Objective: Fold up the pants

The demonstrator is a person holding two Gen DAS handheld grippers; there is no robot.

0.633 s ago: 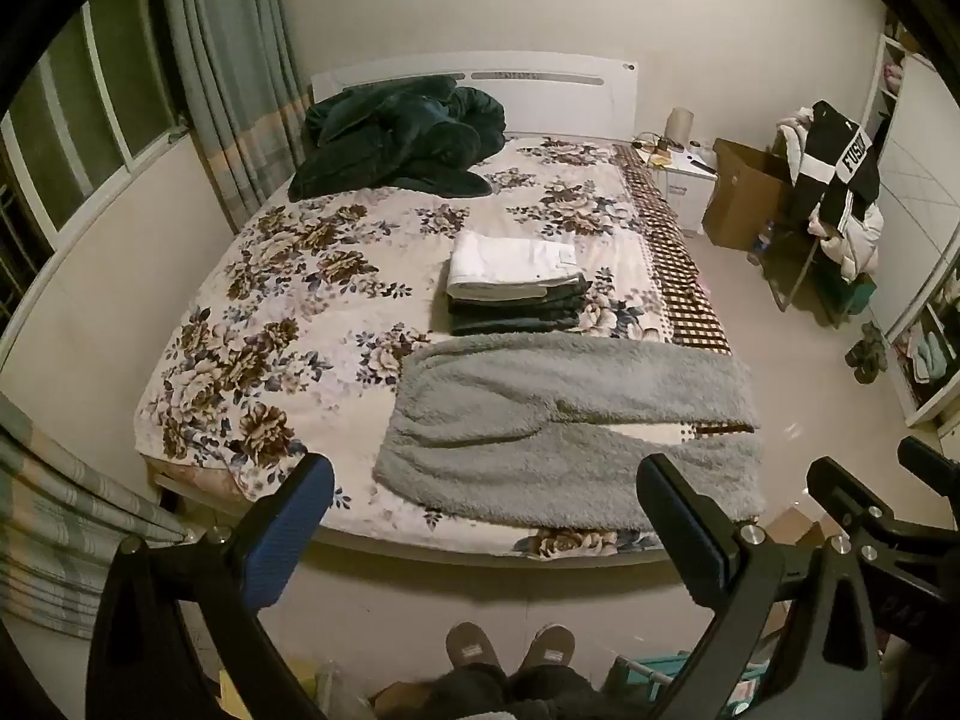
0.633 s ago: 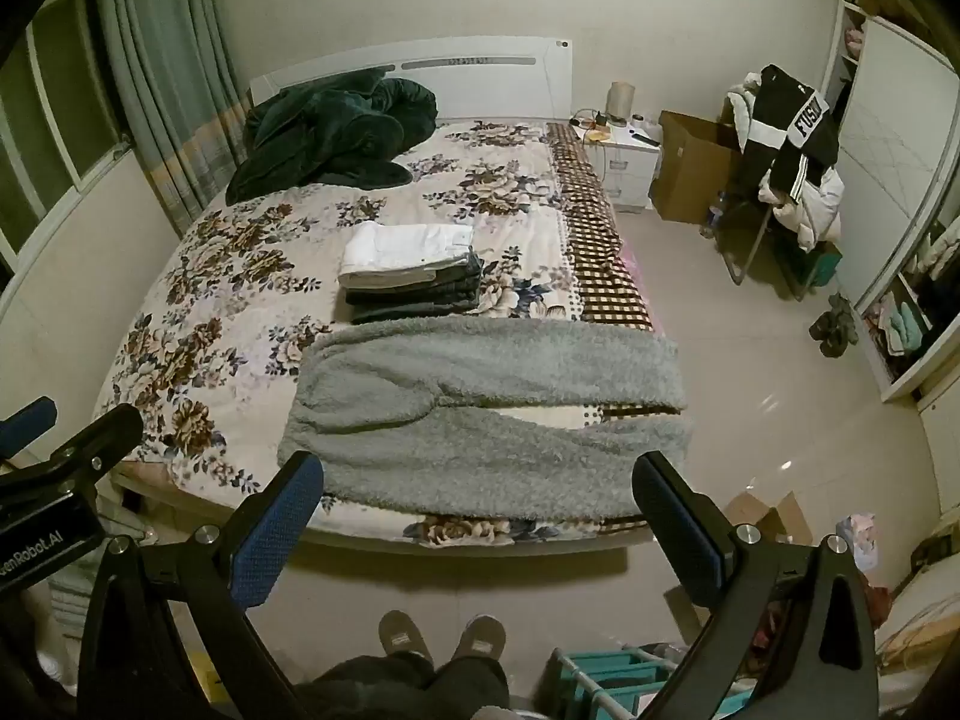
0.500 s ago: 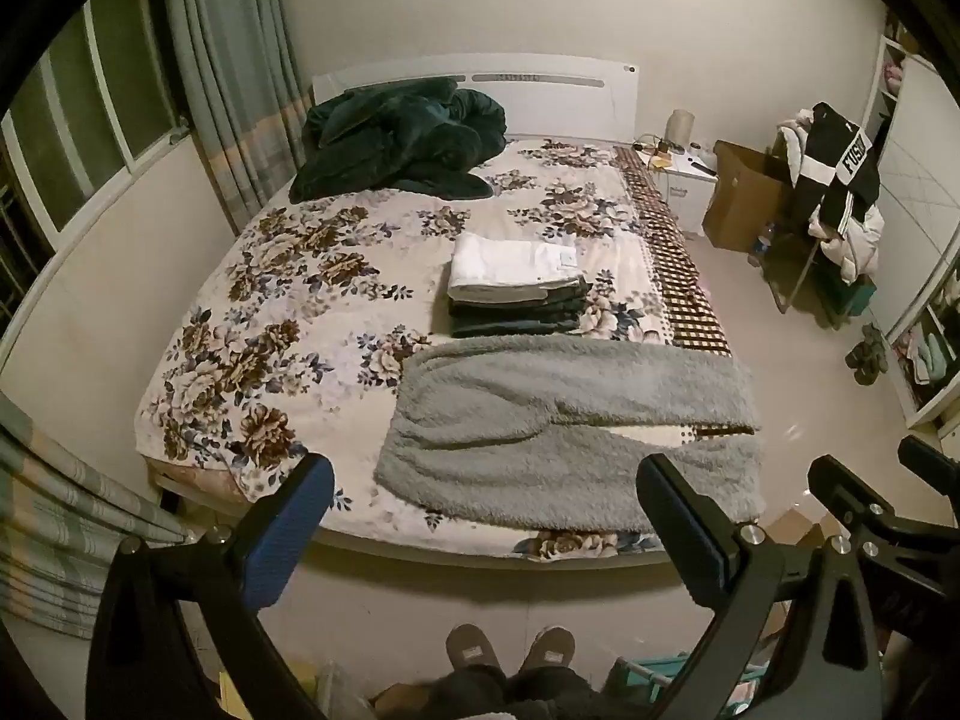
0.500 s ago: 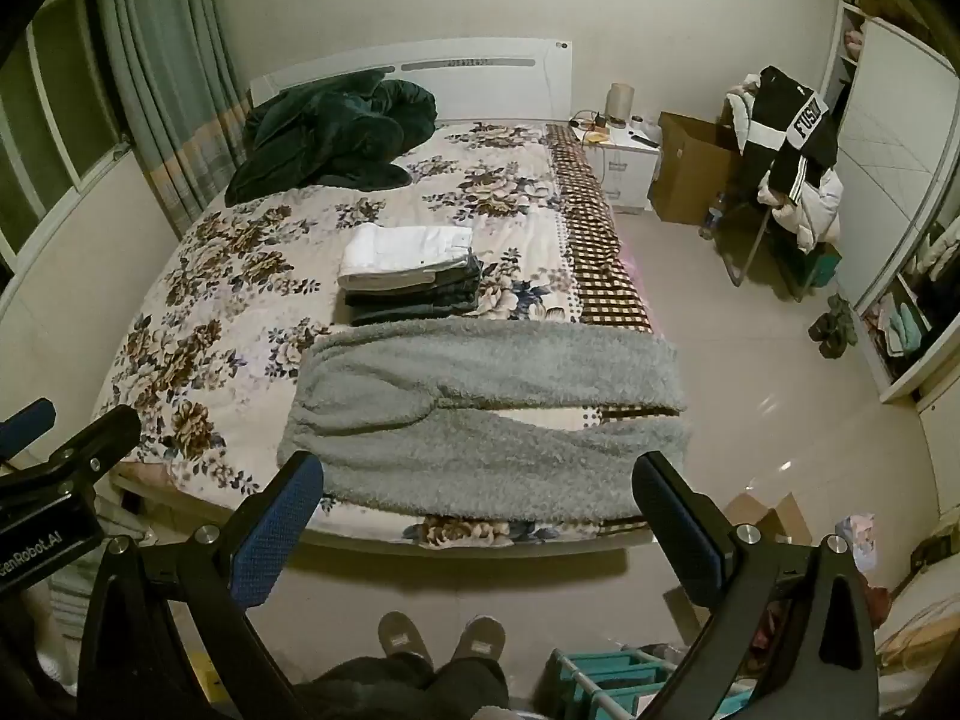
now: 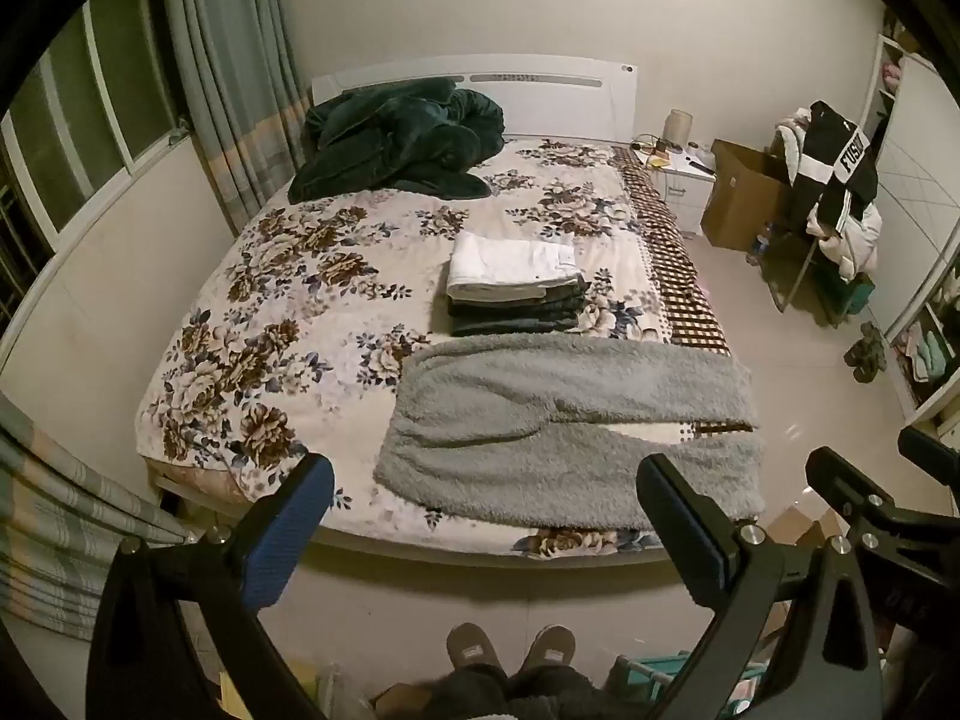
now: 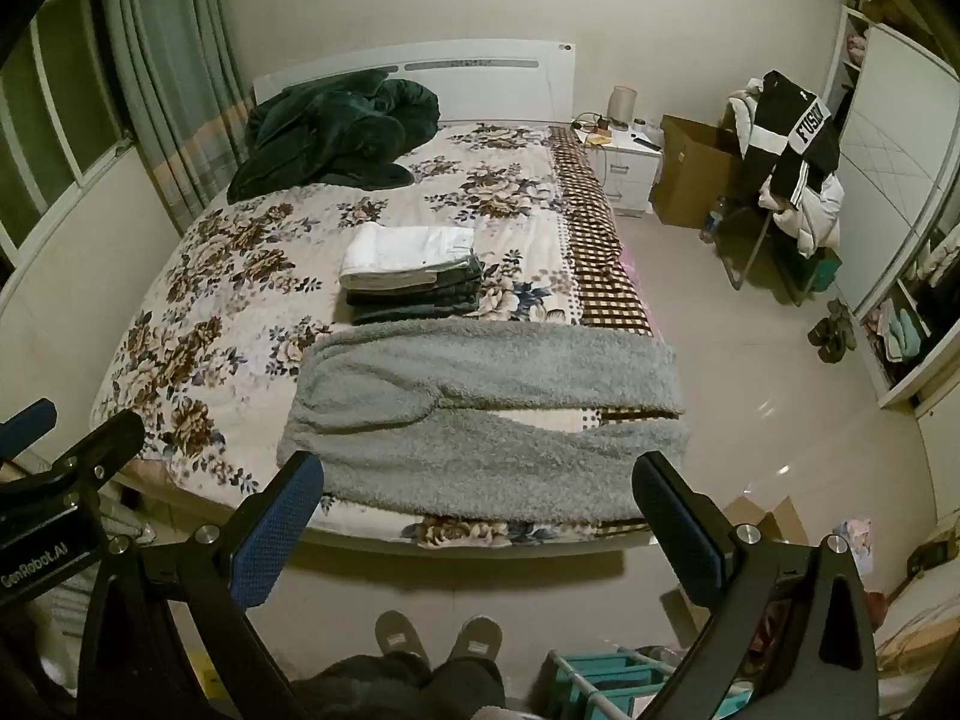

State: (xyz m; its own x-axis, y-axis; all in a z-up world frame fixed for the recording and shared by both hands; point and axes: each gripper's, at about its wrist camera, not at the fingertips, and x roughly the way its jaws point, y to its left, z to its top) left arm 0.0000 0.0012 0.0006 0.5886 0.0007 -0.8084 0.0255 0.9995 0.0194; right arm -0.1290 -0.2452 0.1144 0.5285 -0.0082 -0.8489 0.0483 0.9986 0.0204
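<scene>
Two grippers: both were held high, well back from the bed [image 5: 198, 396], touching nothing.
Left gripper [image 5: 486, 516]: jaws stood wide apart, empty.
Right gripper [image 6: 480, 510]: jaws likewise spread, empty.
Pants [image 5: 570, 420]: grey fleece pair lay flat across the bed's near edge, waistband toward the left, legs parted slightly and running right, cuffs at the bed's right side.
Likely reason: spread out flat so one leg could be laid over the other.
Stack [image 5: 516, 282]: folded clothes, white on top, sat just behind the pants; judged finished pieces.
Blanket [image 5: 396, 138]: dark green heap by the headboard, well apart.
Stage: folding judged not yet begun.
</scene>
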